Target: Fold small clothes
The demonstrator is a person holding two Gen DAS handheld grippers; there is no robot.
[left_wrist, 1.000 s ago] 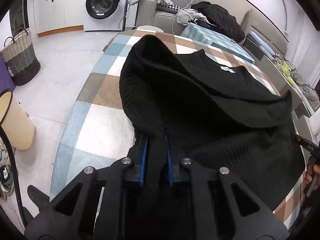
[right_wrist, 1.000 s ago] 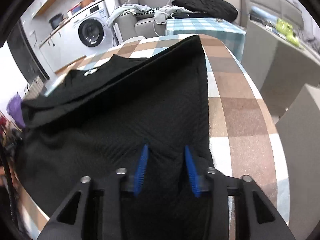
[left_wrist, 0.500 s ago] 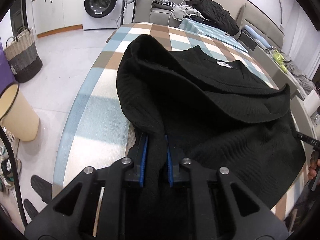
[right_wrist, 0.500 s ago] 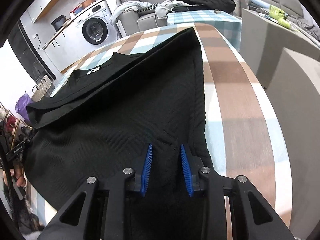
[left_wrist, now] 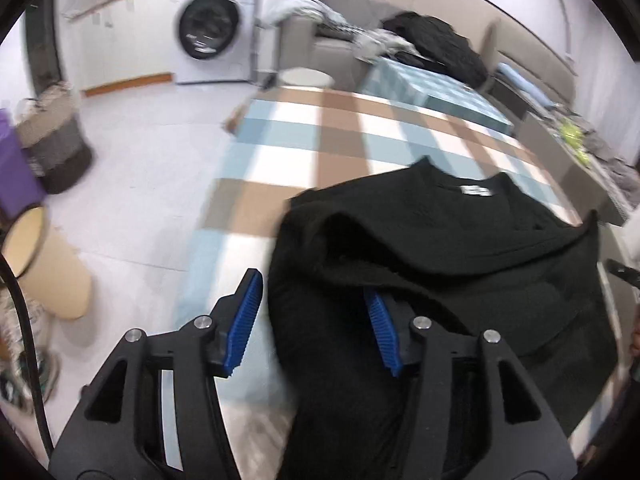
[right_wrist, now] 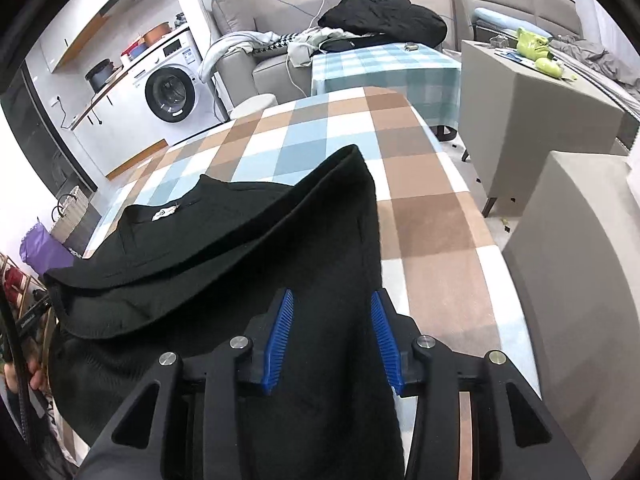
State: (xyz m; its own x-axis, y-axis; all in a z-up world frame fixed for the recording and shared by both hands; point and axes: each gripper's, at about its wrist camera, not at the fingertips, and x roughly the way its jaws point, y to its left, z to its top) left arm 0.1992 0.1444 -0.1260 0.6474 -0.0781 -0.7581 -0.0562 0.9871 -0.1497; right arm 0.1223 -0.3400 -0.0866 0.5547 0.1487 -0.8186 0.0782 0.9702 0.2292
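Note:
A black knit sweater (left_wrist: 460, 272) lies on the checked table (left_wrist: 340, 136), its lower part folded up over the body, its white neck label (left_wrist: 475, 191) facing up. My left gripper (left_wrist: 316, 320) is open, blue pads spread; the sweater's left edge lies loose between and over them. In the right wrist view the sweater (right_wrist: 248, 264) spreads left, its right edge running between my right gripper's (right_wrist: 330, 338) open pads (right_wrist: 280, 336). The label (right_wrist: 164, 213) shows there too.
The table's left edge drops to the floor, where a beige bin (left_wrist: 44, 264) and a woven basket (left_wrist: 56, 148) stand. A grey cabinet (right_wrist: 532, 92) and a grey block (right_wrist: 580, 280) stand right of the table. A washing machine (left_wrist: 212, 32) and sofa are behind.
Both grippers have opened and let go of the sweater. The sweater now lies nearer the front of the table, more bare cloth showing beyond it. The left view is blurred by motion.

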